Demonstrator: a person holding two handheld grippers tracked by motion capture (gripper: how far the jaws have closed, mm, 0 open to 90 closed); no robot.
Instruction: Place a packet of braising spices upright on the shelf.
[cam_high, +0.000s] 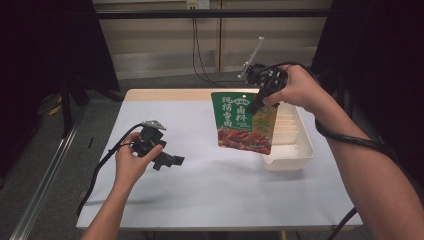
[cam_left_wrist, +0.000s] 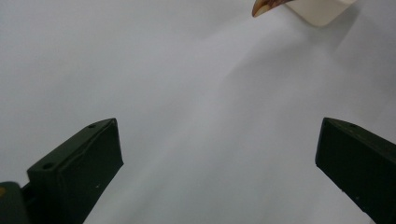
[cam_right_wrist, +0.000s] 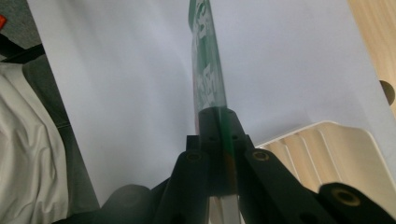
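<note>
Glossy flat pouch (green, printed) pinched in right tongs.

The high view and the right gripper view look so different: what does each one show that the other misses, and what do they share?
Seen from above alone: the person's two hands, the left gripper held open and empty low over the white table, and the printed front of the green food pouch, hanging in the air.

Seen along the right gripper alone: the pouch edge-on, pinched between its shut jaws, and a crumpled white cloth at the side.

Shared: the pouch, the right gripper, the table and the ribbed cream tray.
</note>
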